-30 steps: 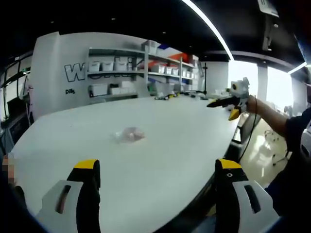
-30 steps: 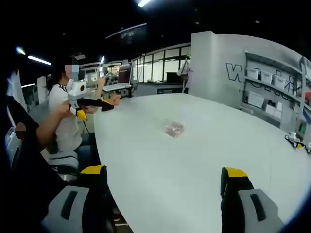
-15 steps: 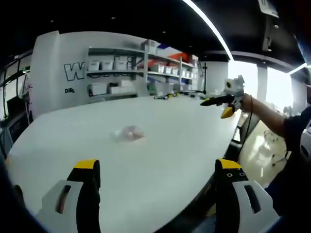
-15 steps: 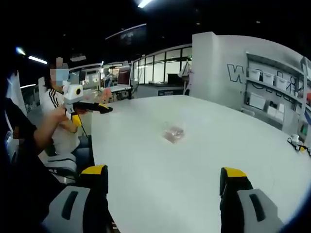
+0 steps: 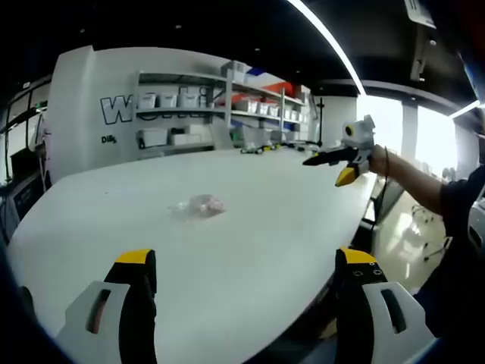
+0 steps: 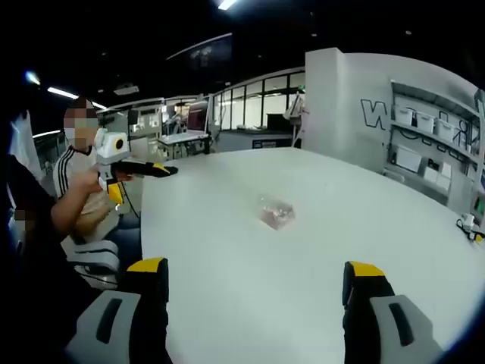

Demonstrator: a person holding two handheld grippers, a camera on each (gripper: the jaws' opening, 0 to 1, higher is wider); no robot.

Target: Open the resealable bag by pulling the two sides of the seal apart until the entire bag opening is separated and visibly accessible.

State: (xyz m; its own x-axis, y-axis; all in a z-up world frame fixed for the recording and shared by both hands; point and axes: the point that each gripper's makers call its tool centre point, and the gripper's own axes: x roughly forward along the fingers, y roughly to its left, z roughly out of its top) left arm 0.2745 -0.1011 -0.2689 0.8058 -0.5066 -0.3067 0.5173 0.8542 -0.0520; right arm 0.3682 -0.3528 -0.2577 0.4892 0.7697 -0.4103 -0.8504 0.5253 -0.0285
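1. Now, on the left, my left gripper (image 5: pixel 240 284) is held above the near edge of the white table (image 5: pixel 250 227); its two yellow-tipped jaws stand wide apart with nothing between them.
2. The resealable bag (image 5: pixel 199 205) lies flat on the table ahead of this gripper, well apart from both jaws. It is small and transparent, and I cannot tell if its seal is open.
3. Behind the table, shelves (image 5: pixel 220 114) with white boxes stand against the wall.
4. On the right, my right gripper (image 6: pixel 255 292) also has its jaws spread wide and holds nothing.
5. In the right gripper view the bag (image 6: pixel 274 211) lies near the middle of the table, far in front of the jaws.
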